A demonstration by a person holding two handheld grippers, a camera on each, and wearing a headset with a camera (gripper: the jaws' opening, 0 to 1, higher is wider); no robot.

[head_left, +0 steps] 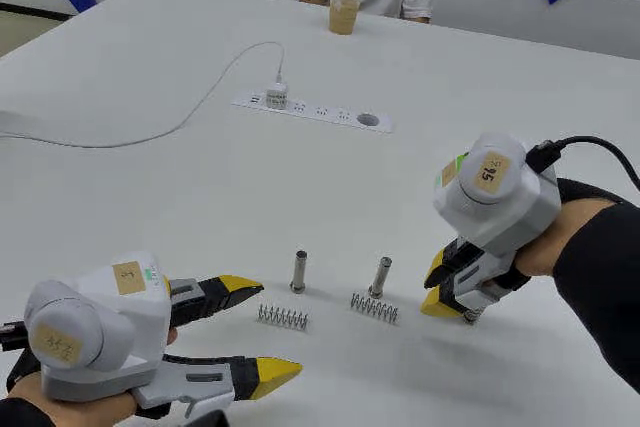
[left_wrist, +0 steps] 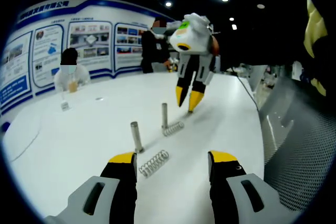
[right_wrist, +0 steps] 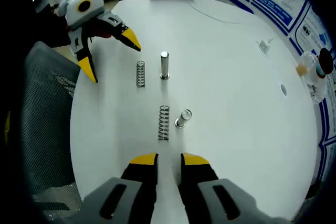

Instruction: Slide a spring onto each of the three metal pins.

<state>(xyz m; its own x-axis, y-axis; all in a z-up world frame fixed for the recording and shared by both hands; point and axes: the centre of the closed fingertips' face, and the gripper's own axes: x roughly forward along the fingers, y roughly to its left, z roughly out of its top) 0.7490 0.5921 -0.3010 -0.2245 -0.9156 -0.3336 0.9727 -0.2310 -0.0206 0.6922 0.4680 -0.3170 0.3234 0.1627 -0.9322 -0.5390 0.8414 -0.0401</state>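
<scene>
Found two pins upright on table [head_left: 140, 197], springs flat beside, none on yet. Spring 1 [head_left: 283, 317] lay just before pin 1 [head_left: 298, 271]; spring 2 [head_left: 374, 307] at base of pin 2 [head_left: 380, 276]. L claw [head_left: 272, 327] gaped wide, empty, near spring 1. R claw [head_left: 440, 302] pointed down beside spring 2, narrow gap, empty.
</scene>
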